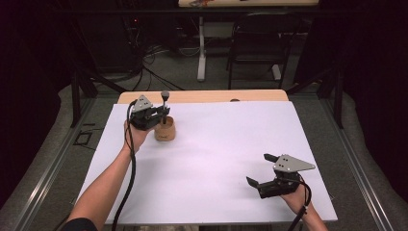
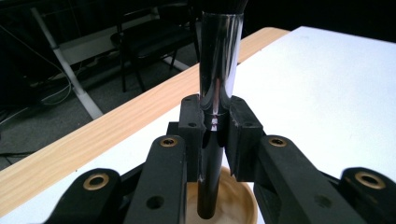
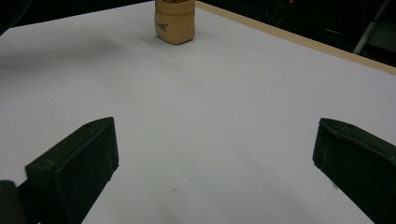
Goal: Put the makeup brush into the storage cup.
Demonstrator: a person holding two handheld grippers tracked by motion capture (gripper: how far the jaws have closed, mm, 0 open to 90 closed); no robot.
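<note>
the left hand-held gripper [image 1: 162, 115], at about ten o'clock on the worktop, pinches the shiny metal collar of an upright makeup brush [image 2: 219, 74] between its two black jaws, the dark handle reaching down into a small tan wooden cup [image 1: 164, 131] directly beneath. in the left gripper view the handle's lower end stands inside the cup [image 2: 240, 200], whose pale interior holds nothing else that can be seen. the right hand-held gripper [image 1: 260, 169], at about four o'clock, hovers with its jaws spread wide and nothing between them; its own view looks across bare white surface to the cup [image 3: 174, 23] at twelve o'clock, well apart. the worktop [image 1: 216, 159] is covered by a white sheet, with a strip of light wood [image 1: 202, 96] showing along the far edge. beyond it, in a dark, curtained room, stand a black chair [image 1: 257, 45] at about one o'clock, a white table leg [image 1: 202, 48] and loose cables [image 1: 149, 57] on the grey floor.
</note>
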